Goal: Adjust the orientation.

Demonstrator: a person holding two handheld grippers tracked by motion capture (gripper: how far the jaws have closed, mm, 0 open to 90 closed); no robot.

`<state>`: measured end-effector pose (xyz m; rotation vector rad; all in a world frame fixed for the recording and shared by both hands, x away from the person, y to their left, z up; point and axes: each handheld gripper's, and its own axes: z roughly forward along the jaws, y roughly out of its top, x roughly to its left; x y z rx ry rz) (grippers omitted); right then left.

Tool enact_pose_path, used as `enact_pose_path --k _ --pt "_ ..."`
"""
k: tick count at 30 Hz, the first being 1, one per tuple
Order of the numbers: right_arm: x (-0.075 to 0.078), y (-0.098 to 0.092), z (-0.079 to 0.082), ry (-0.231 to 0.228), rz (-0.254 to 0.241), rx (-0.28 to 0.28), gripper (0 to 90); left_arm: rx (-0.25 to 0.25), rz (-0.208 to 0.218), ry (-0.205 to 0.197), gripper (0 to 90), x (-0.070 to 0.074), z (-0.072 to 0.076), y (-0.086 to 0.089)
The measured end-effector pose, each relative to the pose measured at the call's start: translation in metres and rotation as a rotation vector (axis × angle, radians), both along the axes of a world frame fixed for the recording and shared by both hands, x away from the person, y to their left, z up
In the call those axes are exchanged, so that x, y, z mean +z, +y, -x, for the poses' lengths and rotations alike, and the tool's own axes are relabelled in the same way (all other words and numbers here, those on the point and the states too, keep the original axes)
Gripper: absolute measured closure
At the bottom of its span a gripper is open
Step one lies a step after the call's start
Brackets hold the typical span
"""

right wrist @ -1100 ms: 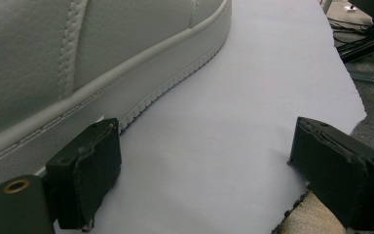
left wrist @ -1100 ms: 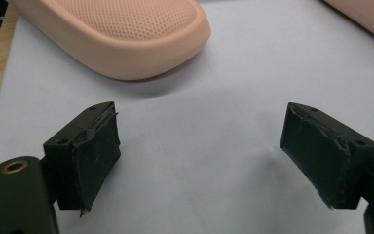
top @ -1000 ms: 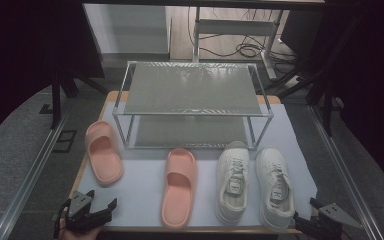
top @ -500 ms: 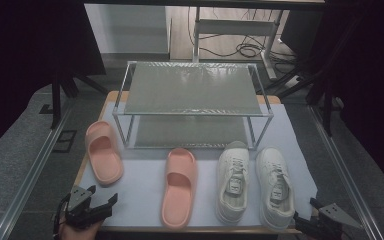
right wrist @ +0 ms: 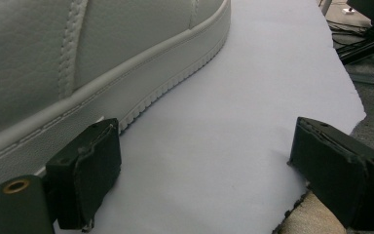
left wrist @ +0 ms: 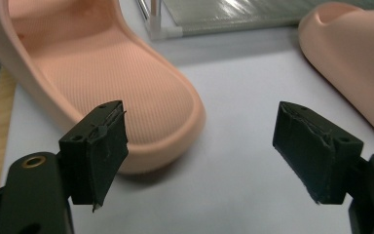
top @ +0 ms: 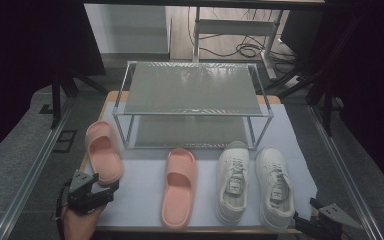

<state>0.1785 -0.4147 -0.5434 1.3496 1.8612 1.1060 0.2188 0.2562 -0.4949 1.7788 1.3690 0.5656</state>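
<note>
**Left gripper lines up on the slipper heel**

The left gripper hovers just before the heel of the left pink slipper, which lies on the desk in front of the glass rack. Its jaws have just been closing slightly but stand apart, nothing between them. It should come forward and catch the heel rim squarely. The right gripper waits with jaws apart beside the white sneaker.

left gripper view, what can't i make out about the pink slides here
- Nearer pink slide: toe end cut off by the top edge; left gripper pad covers part of its heel rim.
- Second pink slide: cut off by the right edge.
- Rack: a bottom corner, the rest cut by the top edge.
</note>
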Motion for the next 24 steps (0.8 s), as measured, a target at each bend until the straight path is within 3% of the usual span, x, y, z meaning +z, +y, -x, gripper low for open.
enact_pose_path --k 3,13,24 --pt "0.0 0.0 0.0 0.0 0.0 0.0 11.7 -0.006 0.003 0.0 20.9 0.005 -0.007 -0.002" --pt "0.0 0.0 0.0 0.001 0.001 0.001 11.7 0.004 -0.045 0.022 23.4 0.008 -0.033 -0.009" --pt "0.0 0.0 0.0 0.0 0.001 0.001 11.7 0.026 -0.047 0.037 30.1 0.014 -0.06 -0.005"
